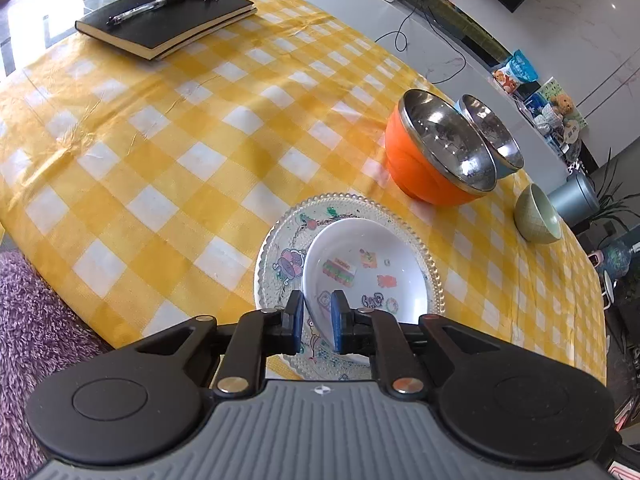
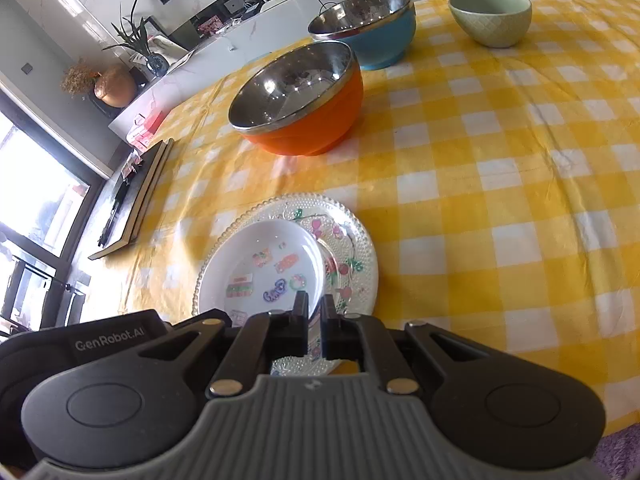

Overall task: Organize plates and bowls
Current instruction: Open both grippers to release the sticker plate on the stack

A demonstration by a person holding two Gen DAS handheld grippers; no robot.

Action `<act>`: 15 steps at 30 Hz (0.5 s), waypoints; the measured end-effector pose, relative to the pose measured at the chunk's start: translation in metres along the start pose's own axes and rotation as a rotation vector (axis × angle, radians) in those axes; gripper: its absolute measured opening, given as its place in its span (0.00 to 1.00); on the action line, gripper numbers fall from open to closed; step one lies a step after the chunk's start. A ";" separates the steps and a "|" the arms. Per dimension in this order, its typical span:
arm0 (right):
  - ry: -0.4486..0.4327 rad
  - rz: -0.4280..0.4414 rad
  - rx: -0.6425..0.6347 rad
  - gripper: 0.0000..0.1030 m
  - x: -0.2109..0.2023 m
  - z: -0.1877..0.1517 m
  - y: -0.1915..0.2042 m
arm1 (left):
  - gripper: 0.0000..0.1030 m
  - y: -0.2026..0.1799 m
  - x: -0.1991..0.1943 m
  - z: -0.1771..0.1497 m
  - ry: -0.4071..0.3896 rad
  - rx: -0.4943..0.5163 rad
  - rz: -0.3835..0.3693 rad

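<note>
A small white plate (image 1: 372, 276) with stickers lies on a larger clear glass plate (image 1: 280, 248) on the yellow checked table. My left gripper (image 1: 317, 322) has its jaws either side of the white plate's near rim with a narrow gap, so it stands open. My right gripper (image 2: 315, 312) is narrowly open over the near edge of the glass plate (image 2: 352, 264), beside the white plate (image 2: 264, 268). An orange steel-lined bowl (image 1: 420, 168), a blue bowl (image 1: 504, 160) and a small green bowl (image 1: 538, 216) stand beyond; they also show in the right wrist view: orange bowl (image 2: 304, 120), blue bowl (image 2: 380, 44), green bowl (image 2: 492, 20).
A black notebook (image 1: 168, 20) with a pen (image 1: 148, 6) lies at the far side of the table (image 1: 160, 140). A purple rug (image 1: 28, 320) is below the table's left edge. A white counter with cables, a router and packets runs behind the table.
</note>
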State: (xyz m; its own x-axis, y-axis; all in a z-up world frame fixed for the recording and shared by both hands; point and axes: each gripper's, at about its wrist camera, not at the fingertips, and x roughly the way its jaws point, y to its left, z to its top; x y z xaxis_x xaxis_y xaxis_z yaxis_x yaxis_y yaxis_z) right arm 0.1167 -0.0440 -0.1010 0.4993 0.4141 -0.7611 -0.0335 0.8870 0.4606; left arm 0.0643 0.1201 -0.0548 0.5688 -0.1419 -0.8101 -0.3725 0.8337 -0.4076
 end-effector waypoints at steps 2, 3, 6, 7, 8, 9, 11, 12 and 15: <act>-0.001 0.005 0.003 0.03 0.002 0.000 0.000 | 0.16 0.001 0.002 0.000 0.002 -0.007 0.000; 0.001 0.004 0.005 0.03 0.003 0.000 -0.001 | 0.16 0.001 0.002 0.000 0.001 -0.008 0.002; 0.003 0.003 0.008 0.03 0.005 -0.001 -0.002 | 0.16 -0.001 0.003 0.000 -0.012 0.009 0.007; 0.002 0.001 0.006 0.04 0.004 -0.001 -0.002 | 0.17 -0.002 0.003 -0.001 -0.015 0.016 0.006; -0.002 0.001 0.004 0.06 0.004 -0.002 -0.002 | 0.18 -0.002 0.004 -0.001 -0.018 0.021 0.007; -0.007 -0.002 -0.001 0.07 0.003 -0.002 -0.001 | 0.21 -0.003 0.004 -0.002 -0.020 0.027 0.010; -0.017 -0.003 -0.008 0.08 0.001 -0.002 -0.001 | 0.25 -0.004 0.004 -0.002 -0.021 0.040 0.013; -0.021 -0.002 -0.009 0.11 0.000 -0.002 -0.001 | 0.29 -0.005 0.003 -0.003 -0.023 0.043 0.012; -0.034 0.000 -0.012 0.21 -0.003 -0.001 -0.001 | 0.37 -0.006 0.000 -0.002 -0.037 0.050 0.020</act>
State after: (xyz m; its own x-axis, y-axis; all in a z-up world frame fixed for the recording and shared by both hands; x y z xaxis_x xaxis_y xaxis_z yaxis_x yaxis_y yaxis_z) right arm 0.1137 -0.0459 -0.0996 0.5285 0.4070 -0.7450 -0.0435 0.8894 0.4551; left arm 0.0649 0.1141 -0.0530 0.5884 -0.1057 -0.8016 -0.3477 0.8620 -0.3689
